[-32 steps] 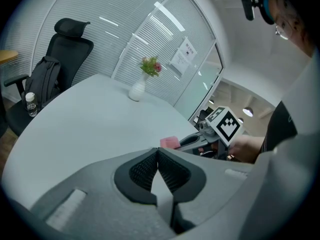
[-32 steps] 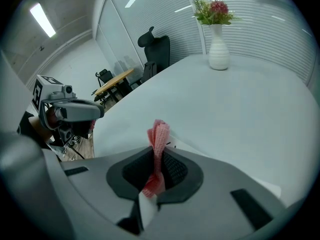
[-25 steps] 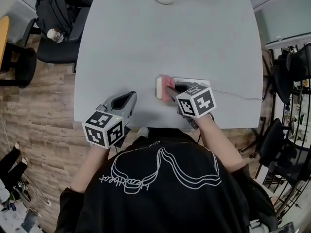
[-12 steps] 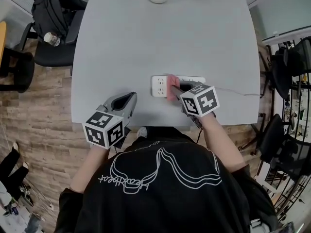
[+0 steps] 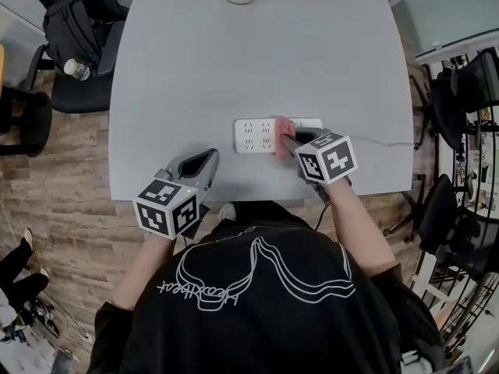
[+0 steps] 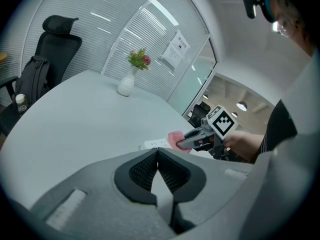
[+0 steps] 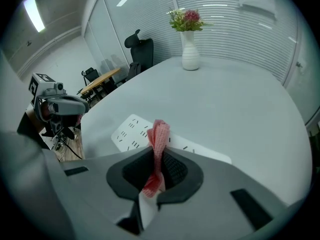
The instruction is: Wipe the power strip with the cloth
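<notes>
Right tongs (image 5: 286, 141) pinch the pink cloth (image 5: 281, 128) on the power strip (image 5: 253, 135); left tongs (image 5: 211, 157) closed, empty.

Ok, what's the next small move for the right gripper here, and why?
Probably slide the right gripper further right: it's shut on the cloth, which sits mid power strip after starting at the left end, so the strip's right part looks unwiped.

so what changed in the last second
The right tool, clamped on the pink cloth, dragged it to the right along the power strip, from the strip's left end to about its middle, uncovering the left sockets. Nothing was picked up or released. The left tool stayed shut and empty at the near edge of the table.
</notes>
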